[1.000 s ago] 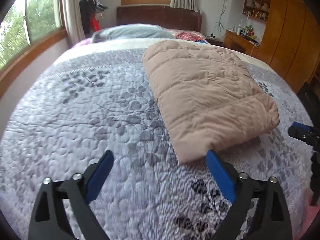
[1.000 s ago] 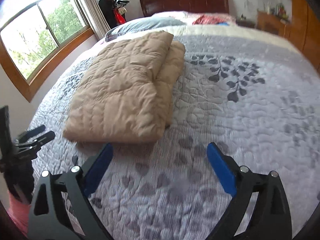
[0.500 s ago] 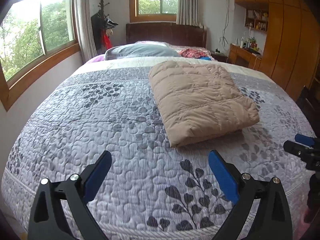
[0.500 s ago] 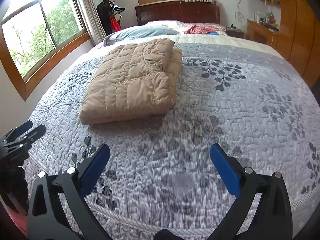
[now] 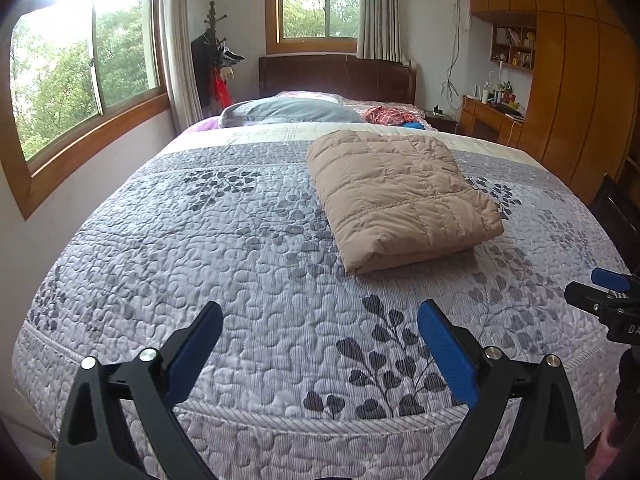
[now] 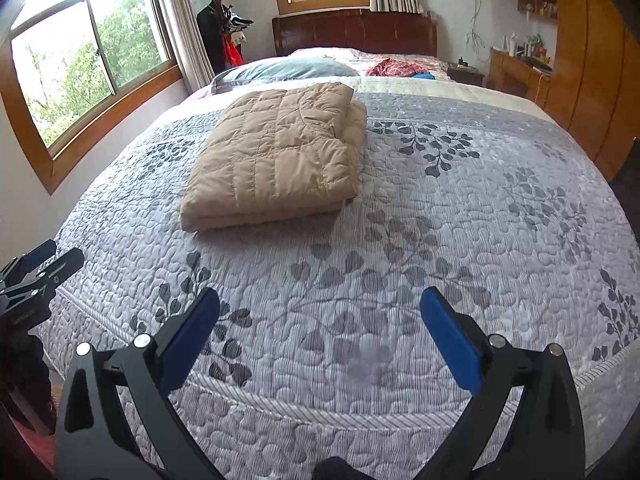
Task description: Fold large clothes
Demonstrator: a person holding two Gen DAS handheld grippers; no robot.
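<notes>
Garment: a tan quilted puffer jacket [image 5: 400,196] lay folded into a thick rectangle on the grey leaf-printed quilted bedspread [image 5: 240,264], toward one o'clock in the left wrist view and eleven o'clock in the right wrist view [image 6: 280,156].
Fold state: layers were stacked, with the doubled edge facing the foot of the bed; the fold looked complete, so the task seemed at or near its end.
Left gripper [image 5: 320,344]: blue-padded jaws spread wide, nothing between them, held above the foot of the bed, well apart from the jacket.
Right gripper [image 6: 320,332]: likewise wide open and empty, over the bedspread's corded edge.
Why so held: both tools probably stood clear so the bundle could settle without being dragged.
Surroundings: a blue-grey pillow [image 5: 288,112] and a dark wooden headboard [image 5: 336,76] sat at twelve o'clock, beyond the jacket.
Risk: the puffy filling might spring the layers open.
</notes>
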